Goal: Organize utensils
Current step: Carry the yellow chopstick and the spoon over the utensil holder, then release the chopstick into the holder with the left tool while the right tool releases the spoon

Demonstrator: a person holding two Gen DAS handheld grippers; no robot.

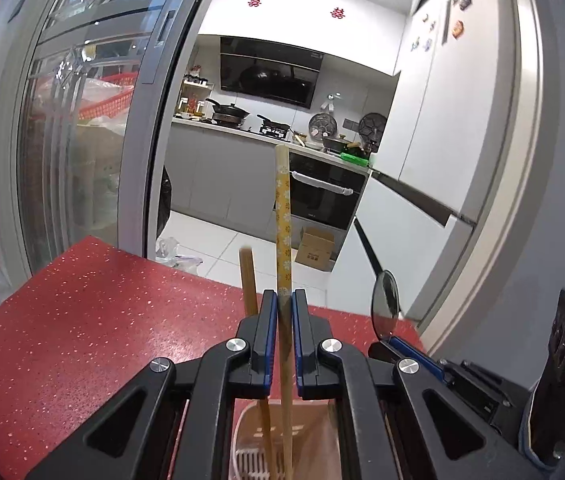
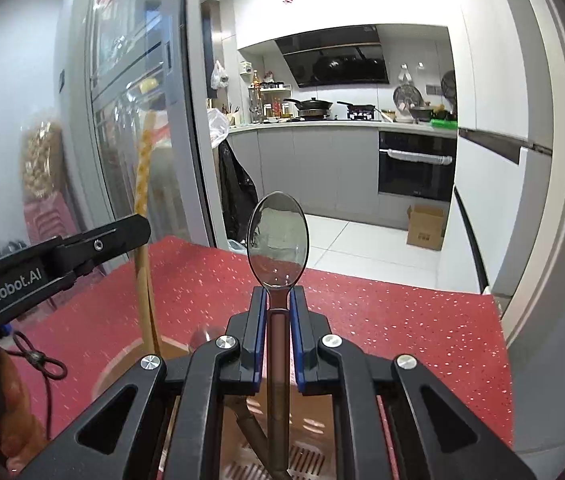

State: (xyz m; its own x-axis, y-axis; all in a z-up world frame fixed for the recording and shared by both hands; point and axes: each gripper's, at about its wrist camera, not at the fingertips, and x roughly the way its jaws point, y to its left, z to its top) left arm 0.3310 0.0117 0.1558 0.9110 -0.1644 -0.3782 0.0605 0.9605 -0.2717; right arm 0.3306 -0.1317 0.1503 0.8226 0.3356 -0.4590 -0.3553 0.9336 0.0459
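Observation:
My left gripper [image 1: 284,300] is shut on a wooden chopstick with a yellow flowered top [image 1: 283,224], held upright. A second, plain chopstick [image 1: 247,280] stands just left of it, outside the jaws. Both reach down into a pinkish utensil holder [image 1: 250,440] below the gripper. My right gripper [image 2: 277,298] is shut on a metal spoon [image 2: 277,238], bowl up, its handle running down toward the holder [image 2: 314,424]. The spoon [image 1: 384,304] and right gripper show at the right of the left wrist view. The left gripper [image 2: 82,246] and chopsticks [image 2: 142,184] show at the left of the right wrist view.
Both grippers are over a red speckled table [image 1: 82,320]. Beyond its far edge is a white tiled floor with a cardboard box [image 1: 314,248], a kitchen counter with pans, an oven and a grey sliding glass door [image 1: 82,140] on the left.

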